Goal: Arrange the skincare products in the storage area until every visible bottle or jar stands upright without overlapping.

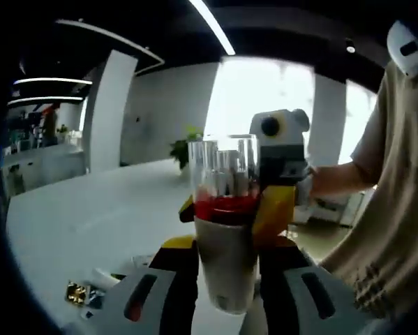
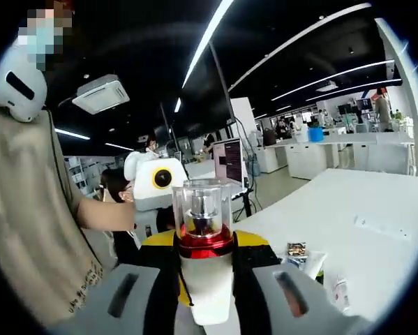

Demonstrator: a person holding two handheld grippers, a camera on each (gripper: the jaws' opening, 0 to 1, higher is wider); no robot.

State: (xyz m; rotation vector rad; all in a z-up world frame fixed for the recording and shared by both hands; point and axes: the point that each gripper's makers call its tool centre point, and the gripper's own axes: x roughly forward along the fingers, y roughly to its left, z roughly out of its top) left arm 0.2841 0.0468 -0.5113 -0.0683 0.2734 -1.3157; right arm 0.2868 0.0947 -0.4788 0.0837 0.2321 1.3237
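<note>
A skincare bottle (image 1: 226,262) with a white body, a red collar and a clear cap is held up in the air above the white table (image 1: 90,202). My left gripper (image 1: 228,244) is shut on its white body. My right gripper (image 1: 229,209) comes in from the far side, and its yellow fingertips (image 1: 273,209) press at the red collar. In the right gripper view the same bottle (image 2: 205,283) stands upright between the jaws of my right gripper (image 2: 206,272). My left gripper (image 2: 204,237) faces it from behind.
A person in a beige shirt (image 1: 397,209) stands close beside the table. Small products lie on the table top (image 2: 362,202): a gold-wrapped item (image 1: 76,293), a white tube (image 2: 310,264), a small lying bottle (image 2: 340,292) and a flat white strip (image 2: 379,227).
</note>
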